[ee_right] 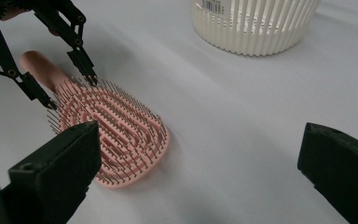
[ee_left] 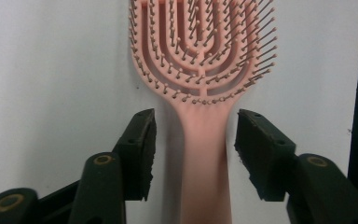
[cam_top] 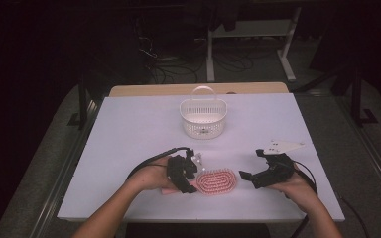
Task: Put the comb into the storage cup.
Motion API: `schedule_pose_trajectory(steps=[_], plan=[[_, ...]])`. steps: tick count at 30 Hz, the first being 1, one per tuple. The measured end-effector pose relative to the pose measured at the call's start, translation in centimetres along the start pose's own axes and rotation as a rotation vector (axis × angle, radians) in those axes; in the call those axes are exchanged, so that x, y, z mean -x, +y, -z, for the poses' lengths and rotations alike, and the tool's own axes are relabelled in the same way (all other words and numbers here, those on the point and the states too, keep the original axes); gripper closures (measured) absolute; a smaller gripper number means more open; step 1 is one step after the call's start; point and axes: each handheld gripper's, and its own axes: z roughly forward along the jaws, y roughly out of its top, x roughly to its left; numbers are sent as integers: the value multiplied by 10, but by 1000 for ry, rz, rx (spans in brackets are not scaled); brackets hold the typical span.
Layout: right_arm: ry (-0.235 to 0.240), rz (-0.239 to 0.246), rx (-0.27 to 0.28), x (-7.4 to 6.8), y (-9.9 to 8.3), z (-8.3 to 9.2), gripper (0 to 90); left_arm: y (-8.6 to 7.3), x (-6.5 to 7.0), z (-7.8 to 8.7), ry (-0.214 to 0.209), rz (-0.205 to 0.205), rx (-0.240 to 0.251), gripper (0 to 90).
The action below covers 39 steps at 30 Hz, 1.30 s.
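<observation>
**Left gripper straddles the hairbrush handle; right gripper stands wide beside the brush head**

A pink hairbrush (cam_top: 217, 182) lies bristles-up on the white table (cam_top: 129, 129), low in the middle of the high view, its head pointing to the right of the frame and its handle running left under the left gripper (cam_top: 188, 184).

In the left gripper view the handle (ee_left: 205, 154) rises up the centre of the frame between the two black jaws. The jaws stand at a middling width, one on each side of the handle, with a strip of table showing between each pad and the pink plastic; neither pad presses on it. The brush head fills the upper middle of that frame.

The right gripper (cam_top: 248, 175) sits at the lower right of the high view, just right of the brush head, held in the person's right hand (cam_top: 297, 191). In the right gripper view its jaws stand wide apart at the lower left and lower right corners with nothing between them but table. The brush (ee_right: 112, 135) lies left of centre, close to the left-hand jaw, though whether they touch cannot be told.

A white slotted basket (cam_top: 203, 119) with a hoop handle stands well apart from both grippers, above centre in the high view.
</observation>
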Motion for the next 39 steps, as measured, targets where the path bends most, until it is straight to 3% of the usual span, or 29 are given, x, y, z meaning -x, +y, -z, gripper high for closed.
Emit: schedule_pose_trajectory(steps=[12,21,27,39], plan=[[-1,1,-1,0,0,0,0,6,2,-4,17,-14,-69,606],[-3,0,-2,0,0,0,0,10,5,-5,40,-31,-106,633],[-2,0,-4,0,0,0,0,10,4,-5,41,-38,-112,695],[-3,0,-5,0,0,0,0,11,4,-5,37,-38,-115,701]])
